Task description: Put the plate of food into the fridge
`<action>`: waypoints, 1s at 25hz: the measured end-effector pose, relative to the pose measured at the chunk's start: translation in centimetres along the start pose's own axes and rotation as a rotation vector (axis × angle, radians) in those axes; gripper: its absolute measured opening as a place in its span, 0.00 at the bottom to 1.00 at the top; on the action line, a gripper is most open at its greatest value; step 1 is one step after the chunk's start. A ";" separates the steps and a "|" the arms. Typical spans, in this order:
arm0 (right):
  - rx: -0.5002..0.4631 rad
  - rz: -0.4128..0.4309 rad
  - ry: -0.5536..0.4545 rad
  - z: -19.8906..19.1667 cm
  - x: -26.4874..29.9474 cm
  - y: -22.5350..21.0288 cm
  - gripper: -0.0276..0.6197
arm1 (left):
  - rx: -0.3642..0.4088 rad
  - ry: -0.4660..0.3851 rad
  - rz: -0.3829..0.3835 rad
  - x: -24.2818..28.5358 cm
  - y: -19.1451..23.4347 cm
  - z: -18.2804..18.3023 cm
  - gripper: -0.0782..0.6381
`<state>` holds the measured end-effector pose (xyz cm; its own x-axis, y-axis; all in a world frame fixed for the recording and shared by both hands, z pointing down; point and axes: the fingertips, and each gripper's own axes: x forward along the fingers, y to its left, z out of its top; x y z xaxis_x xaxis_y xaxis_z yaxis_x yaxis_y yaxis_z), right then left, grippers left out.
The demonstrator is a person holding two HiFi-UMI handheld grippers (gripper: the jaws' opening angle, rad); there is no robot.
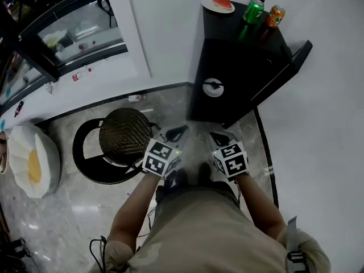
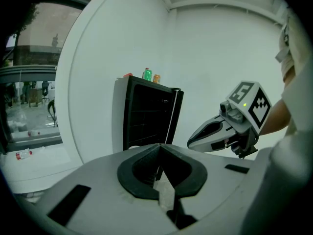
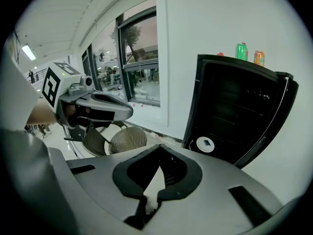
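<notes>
Facing the open fridge (image 1: 239, 78)
Closed, empty: left tool (image 1: 177, 133), right tool (image 1: 219, 136) (plate (image 1: 206, 3) waits on top, door open for it).

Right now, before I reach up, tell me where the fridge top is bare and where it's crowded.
The fridge top is bare along its near edge, in front of the plate, green bottle and orange can. Those three crowd the back edge by the wall; a narrow gap lies between plate and bottle.
</notes>
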<state>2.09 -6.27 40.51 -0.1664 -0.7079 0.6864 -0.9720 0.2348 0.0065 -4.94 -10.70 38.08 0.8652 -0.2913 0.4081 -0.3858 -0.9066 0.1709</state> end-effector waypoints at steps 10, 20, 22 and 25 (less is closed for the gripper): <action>0.038 -0.006 -0.008 -1.3 -0.7 -1.1 0.08 | 0.012 0.008 -0.007 0.7 -1.4 0.3 0.12; 0.011 0.052 -0.045 -0.8 -1.0 -3.0 0.08 | -0.007 -0.003 0.094 1.1 -1.8 1.1 0.12; 0.003 0.067 -0.054 -0.6 -1.0 -3.3 0.08 | -0.012 -0.013 0.124 1.2 -1.8 1.6 0.12; -0.006 0.085 -0.057 -0.6 -1.0 -3.7 0.08 | -0.020 -0.020 0.173 1.3 -1.8 2.0 0.12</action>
<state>5.96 -5.99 40.23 -0.2571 -0.7220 0.6424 -0.9532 0.2989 -0.0456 -2.50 -10.04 36.53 0.7918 -0.4485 0.4146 -0.5353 -0.8364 0.1176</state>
